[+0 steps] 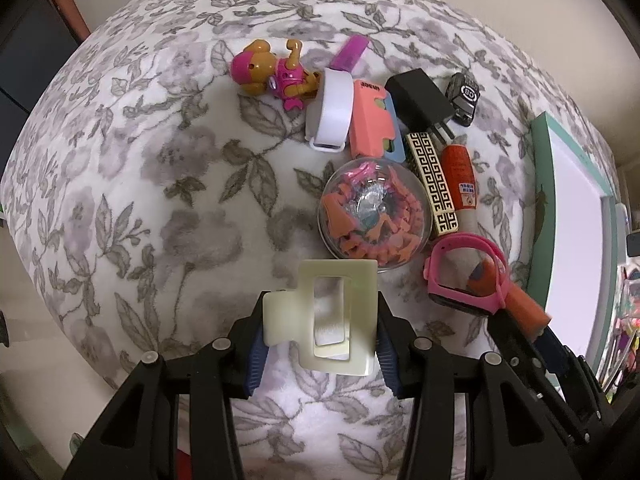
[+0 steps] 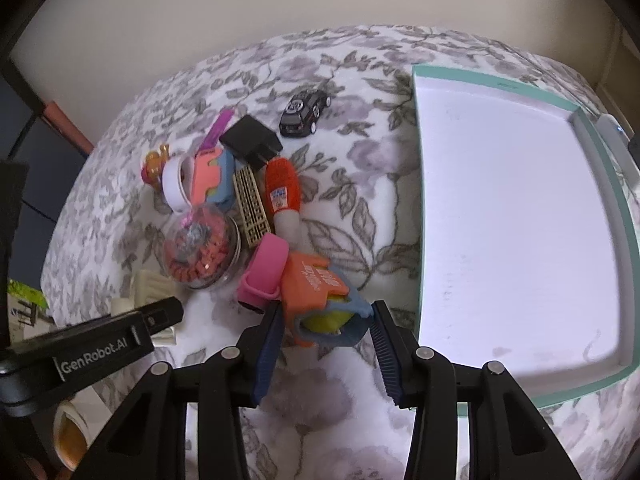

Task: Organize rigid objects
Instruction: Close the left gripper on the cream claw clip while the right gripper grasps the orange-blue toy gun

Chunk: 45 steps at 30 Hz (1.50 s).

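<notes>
My left gripper (image 1: 320,344) points straight down over the floral blanket and is shut on a cream hair claw clip (image 1: 340,312), its blue pads pressing both sides. My right gripper (image 2: 326,332) is shut on an orange, blue and yellow plastic toy (image 2: 316,292), lifted just beside the pile. The pile holds a clear ball of orange pieces (image 1: 372,216), a pink watch band (image 1: 464,276), an orange tube (image 1: 460,172), a gold-and-black patterned bar (image 1: 432,184), a black charger (image 1: 420,98), a toy car (image 1: 464,98), a white band (image 1: 330,112) and a pink-and-brown dog toy (image 1: 272,72).
A white box with a teal rim (image 2: 420,200) lies on the blanket to the right of the pile, with nothing visible inside. The blanket's left half (image 1: 140,200) carries no objects. A wall runs behind, and clutter sits past the box's far edge.
</notes>
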Available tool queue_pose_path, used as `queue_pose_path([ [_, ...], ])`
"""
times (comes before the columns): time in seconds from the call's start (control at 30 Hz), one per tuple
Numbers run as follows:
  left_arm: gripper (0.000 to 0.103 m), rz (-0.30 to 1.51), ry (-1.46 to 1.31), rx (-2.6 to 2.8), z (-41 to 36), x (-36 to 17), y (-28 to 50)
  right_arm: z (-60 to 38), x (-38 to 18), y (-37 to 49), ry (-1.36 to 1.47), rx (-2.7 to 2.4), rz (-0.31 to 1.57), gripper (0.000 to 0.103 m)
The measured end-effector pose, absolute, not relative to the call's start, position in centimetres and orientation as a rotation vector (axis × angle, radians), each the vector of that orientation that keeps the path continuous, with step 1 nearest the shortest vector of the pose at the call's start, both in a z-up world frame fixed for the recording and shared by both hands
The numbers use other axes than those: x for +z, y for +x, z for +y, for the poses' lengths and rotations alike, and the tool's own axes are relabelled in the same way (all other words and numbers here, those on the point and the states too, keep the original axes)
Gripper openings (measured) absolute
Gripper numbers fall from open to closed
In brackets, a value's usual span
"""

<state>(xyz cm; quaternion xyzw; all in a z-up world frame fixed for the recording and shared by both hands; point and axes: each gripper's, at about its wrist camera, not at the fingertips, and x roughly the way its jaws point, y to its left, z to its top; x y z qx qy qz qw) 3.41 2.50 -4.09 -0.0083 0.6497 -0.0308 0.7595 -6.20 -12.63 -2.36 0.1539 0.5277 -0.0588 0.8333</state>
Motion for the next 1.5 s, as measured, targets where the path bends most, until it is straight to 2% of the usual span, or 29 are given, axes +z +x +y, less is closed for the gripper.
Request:
queue_pose_path([
  [0.3,0.049,1.416,-0.056,-0.070,3.5,-2.6,2.0,-12.0,-2.1,-6.5,0.334,-0.127,1.101,0.044],
  [0.6,0.049,1.486,-0.032,-0.025,5.6,-4.3,1.4,-11.8,-2.4,-6.4,0.321,-0.126,1.107,0.044],
  [0.9,0.049,1.478,0.037,0.106,8.9,-4.8,1.2,-11.8,-2.3,-6.4,0.319,-0.125,1.116,0.043],
  [1.1,0.048,1.375,0.049,0.131,9.6,-2.1,1.2,-12.1,-1.7,-6.6,0.316,-0.134,1.100,0.042],
  [1.13,0.048,1.359,0.049,0.129,9.6,-1.6,1.2,-12.3,-1.5,-6.6,0.319,-0.136,1.092,0.041],
  [1.17,0.048,1.342,0.045,0.124,9.7,-1.0,1.1,-12.4,-1.2,-6.7,0.320,-0.139,1.083,0.022],
  [1.2,0.048,1.321,0.038,0.112,10.1,-0.2,0.9,-12.5,-0.9,-6.7,0.323,-0.134,1.070,0.017],
  [1.33,0.049,1.265,0.065,0.078,9.2,1.2,0.5,-12.9,-0.1,-6.8,0.349,-0.118,1.041,0.016],
  [1.5,0.049,1.284,0.068,0.063,7.9,1.0,0.4,-13.7,-1.0,-6.7,0.373,-0.141,1.070,0.016],
])
